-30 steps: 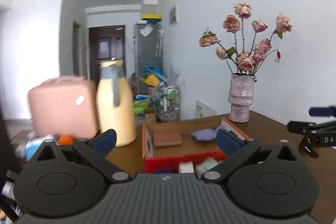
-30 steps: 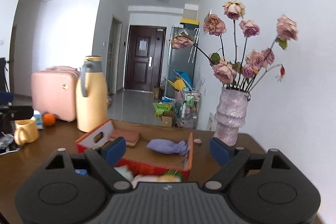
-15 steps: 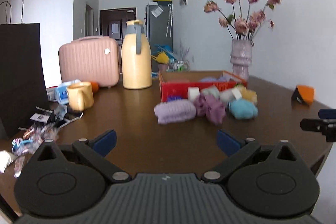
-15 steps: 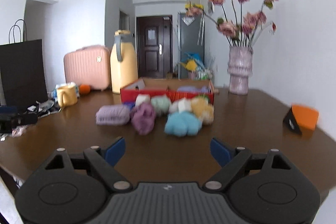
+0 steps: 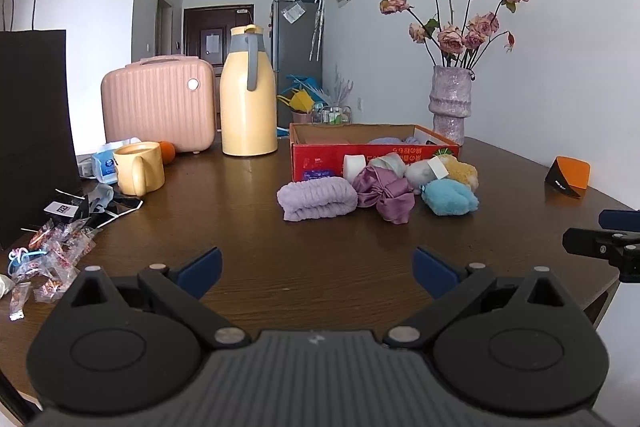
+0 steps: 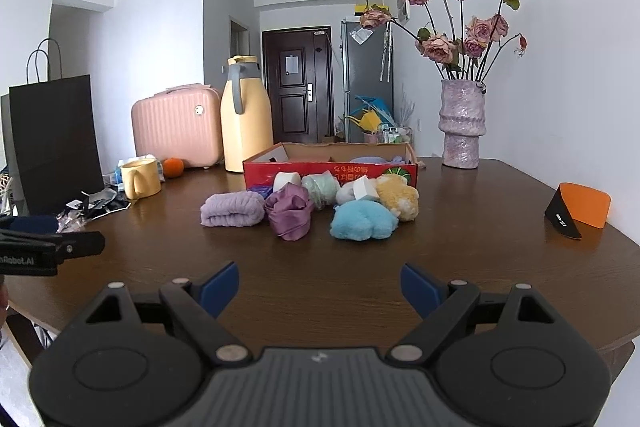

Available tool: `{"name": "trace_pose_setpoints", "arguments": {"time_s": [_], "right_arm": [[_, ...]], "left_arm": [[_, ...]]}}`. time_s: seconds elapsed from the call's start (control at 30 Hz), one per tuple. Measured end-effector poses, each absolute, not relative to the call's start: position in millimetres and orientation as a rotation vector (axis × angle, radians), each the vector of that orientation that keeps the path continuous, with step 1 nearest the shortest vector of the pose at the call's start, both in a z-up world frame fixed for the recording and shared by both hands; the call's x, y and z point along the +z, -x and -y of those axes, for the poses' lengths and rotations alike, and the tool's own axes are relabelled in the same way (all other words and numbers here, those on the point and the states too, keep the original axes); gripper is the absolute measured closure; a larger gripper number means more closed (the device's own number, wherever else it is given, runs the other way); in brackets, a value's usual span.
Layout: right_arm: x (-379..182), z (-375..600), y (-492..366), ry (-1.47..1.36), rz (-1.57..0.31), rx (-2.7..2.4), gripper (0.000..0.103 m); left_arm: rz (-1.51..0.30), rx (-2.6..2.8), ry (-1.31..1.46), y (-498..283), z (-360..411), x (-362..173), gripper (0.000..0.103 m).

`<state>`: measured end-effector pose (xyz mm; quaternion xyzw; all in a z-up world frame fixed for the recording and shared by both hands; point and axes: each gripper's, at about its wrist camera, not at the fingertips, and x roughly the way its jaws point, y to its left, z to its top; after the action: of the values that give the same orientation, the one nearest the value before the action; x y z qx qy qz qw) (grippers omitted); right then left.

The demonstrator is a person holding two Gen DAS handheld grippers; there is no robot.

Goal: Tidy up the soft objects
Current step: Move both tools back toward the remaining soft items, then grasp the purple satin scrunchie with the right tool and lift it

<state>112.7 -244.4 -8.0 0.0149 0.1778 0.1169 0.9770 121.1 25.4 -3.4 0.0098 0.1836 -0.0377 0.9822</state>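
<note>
Both claws hung over the near edge of the dark wooden bench [image 5: 248, 195], well short of the soft things. The left claw [image 5: 316, 269] stood wide open with nothing between its blue pads, and so did the right claw [image 6: 320, 281]. The soft pile lay just in front of the red cardboard box [image 6: 332, 169]: a lilac rolled towel [image 6: 232, 210] on the left, a purple satin scrunchie [image 6: 289, 211] touching it, and a blue plush [image 6: 362, 221] in front of a yellow plush [image 6: 400, 198]. More soft items lay inside the box.
</note>
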Motion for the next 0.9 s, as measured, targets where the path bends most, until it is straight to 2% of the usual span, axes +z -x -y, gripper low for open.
{"name": "trace_pose_setpoints", "arguments": {"time_s": [0.2, 0.47, 0.63, 0.9], "right_arm": [[-8, 244, -130, -0.043, -0.379, 0.239, 0.016], [-5, 236, -179, -0.064, -0.430, 0.274, 0.025], [-8, 222, -231, -0.078, -0.484, 0.314, 0.034], [-17, 186, -317, -0.090, -0.538, 0.358, 0.035]], "left_arm": [[-0.399, -0.082, -0.021, -140, -23, -5, 0.000], [-0.436, -0.068, 0.013, -191, -31, -1, 0.000], [-0.476, -0.078, 0.027, -236, -34, -5, 0.000], [-0.492, -0.111, 0.009, -305, -33, -9, 0.000]]}}
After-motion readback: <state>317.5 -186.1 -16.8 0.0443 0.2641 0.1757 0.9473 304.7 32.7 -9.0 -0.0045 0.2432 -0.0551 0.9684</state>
